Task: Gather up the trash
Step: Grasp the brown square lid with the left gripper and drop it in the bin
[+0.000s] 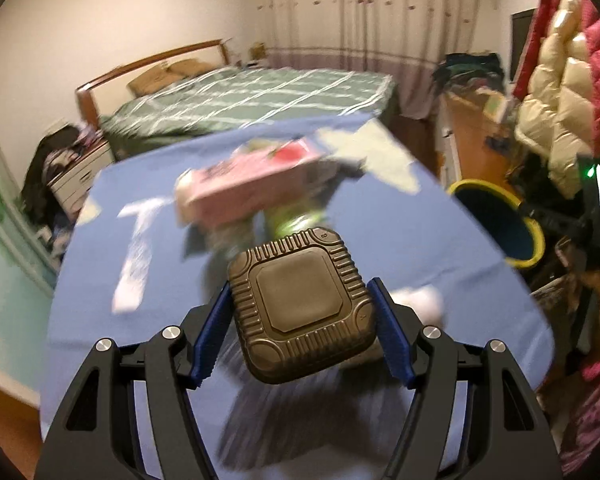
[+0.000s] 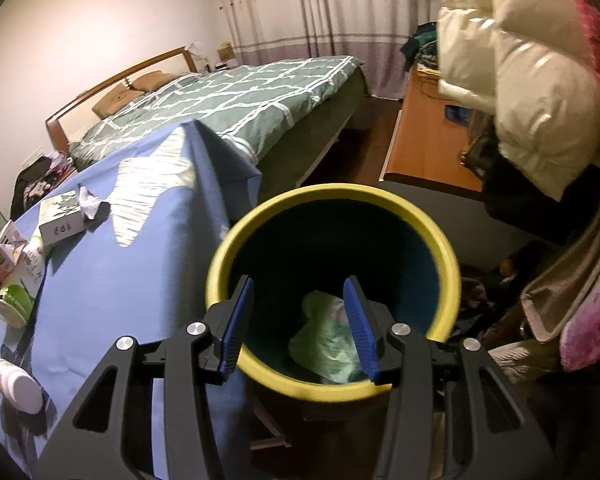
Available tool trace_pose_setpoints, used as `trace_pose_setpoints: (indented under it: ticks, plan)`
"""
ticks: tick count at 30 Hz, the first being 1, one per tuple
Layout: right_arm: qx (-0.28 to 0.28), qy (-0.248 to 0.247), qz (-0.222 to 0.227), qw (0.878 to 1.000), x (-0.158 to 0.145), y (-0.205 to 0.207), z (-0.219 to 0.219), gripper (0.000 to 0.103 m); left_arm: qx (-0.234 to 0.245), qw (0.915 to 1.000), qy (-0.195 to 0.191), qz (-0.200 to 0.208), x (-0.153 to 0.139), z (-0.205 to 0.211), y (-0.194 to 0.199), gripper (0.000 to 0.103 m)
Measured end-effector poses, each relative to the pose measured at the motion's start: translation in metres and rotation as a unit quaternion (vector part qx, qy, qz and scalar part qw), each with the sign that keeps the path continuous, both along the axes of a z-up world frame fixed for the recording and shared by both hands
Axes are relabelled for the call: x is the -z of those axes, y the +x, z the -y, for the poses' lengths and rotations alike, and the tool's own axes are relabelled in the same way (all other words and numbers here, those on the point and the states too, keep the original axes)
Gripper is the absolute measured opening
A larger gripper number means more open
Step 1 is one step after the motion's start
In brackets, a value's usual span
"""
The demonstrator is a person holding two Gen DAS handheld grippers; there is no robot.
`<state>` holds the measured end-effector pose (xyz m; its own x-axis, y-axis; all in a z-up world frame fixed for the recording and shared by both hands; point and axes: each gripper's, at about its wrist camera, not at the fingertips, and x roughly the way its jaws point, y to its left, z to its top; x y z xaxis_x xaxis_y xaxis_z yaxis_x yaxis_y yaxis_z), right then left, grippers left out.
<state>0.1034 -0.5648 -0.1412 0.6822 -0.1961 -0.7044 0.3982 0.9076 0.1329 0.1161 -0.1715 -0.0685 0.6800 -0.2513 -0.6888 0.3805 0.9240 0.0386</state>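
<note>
The left gripper (image 1: pixel 303 312) is clamped on a dark ribbed square case (image 1: pixel 302 308), its blue pads pressed against the case's two sides, and holds it up above the blue-covered worktop (image 1: pixel 440 248). The left wrist view is smeared with motion blur, so details beyond the case are soft. Past the case lies a pink carton (image 1: pixel 248 188), with something green (image 1: pixel 296 220) just behind the case that I cannot make out. A small white object (image 1: pixel 418 300) sits on the cloth near the right pad.

The right gripper (image 2: pixel 300 326) hangs over the mouth of the yellow-rimmed bin (image 2: pixel 332 192), which stands just beside the worktop's edge. Its jaws are spread apart with nothing between them. Down inside the bin lies a crumpled pale green bag (image 2: pixel 326 340).

From the right wrist view the rest of the trash is spread along the left part of the worktop: a grey-green box (image 2: pixel 62 214) with a crumpled tissue (image 2: pixel 87 199) touching its far corner, a green-and-white pouch (image 2: pixel 24 280) lying beside the pink carton (image 2: pixel 0 260), and a white bottle (image 2: pixel 16 386) on its side near the front edge.

Behind the worktop is a bed (image 2: pixel 220 100) with a green checked cover, and padded jackets (image 2: pixel 520 80) hang to the right.
</note>
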Motion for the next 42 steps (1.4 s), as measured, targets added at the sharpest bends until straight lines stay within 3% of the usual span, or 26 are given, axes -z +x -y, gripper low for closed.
trace_pose_setpoints:
  ticks: [5, 14, 23, 30, 33, 35, 42]
  plan:
    - [0.032, -0.009, 0.004, 0.999, 0.0, -0.02, 0.021, 0.045, 0.053, 0.9986, -0.008, 0.004, -0.014, 0.064, 0.021, 0.067]
    - [0.067, -0.024, -0.005, 0.997, 0.009, -0.048, 0.054, 0.045, 0.141, 0.9897, -0.007, -0.025, -0.009, 0.192, 0.032, 0.067]
    - [0.082, -0.024, -0.006, 0.996, 0.017, -0.069, 0.079, 0.045, 0.164, 0.9852, 0.015, -0.046, 0.016, 0.289, 0.049, 0.067]
    - [0.093, -0.023, -0.01, 0.995, 0.02, -0.078, 0.089, 0.045, 0.166, 0.9842, 0.022, -0.058, 0.036, 0.333, 0.067, 0.07]
    - [0.092, -0.02, -0.013, 0.995, 0.021, -0.079, 0.089, 0.045, 0.163, 0.9841, 0.029, -0.063, 0.042, 0.347, 0.073, 0.086]
    - [0.091, -0.022, -0.013, 0.996, 0.019, -0.079, 0.087, 0.045, 0.16, 0.9849, 0.034, -0.055, 0.042, 0.349, 0.073, 0.088]
    - [0.083, -0.021, -0.008, 0.996, 0.014, -0.079, 0.073, 0.045, 0.158, 0.9872, 0.0, -0.025, 0.002, 0.294, 0.046, 0.094]
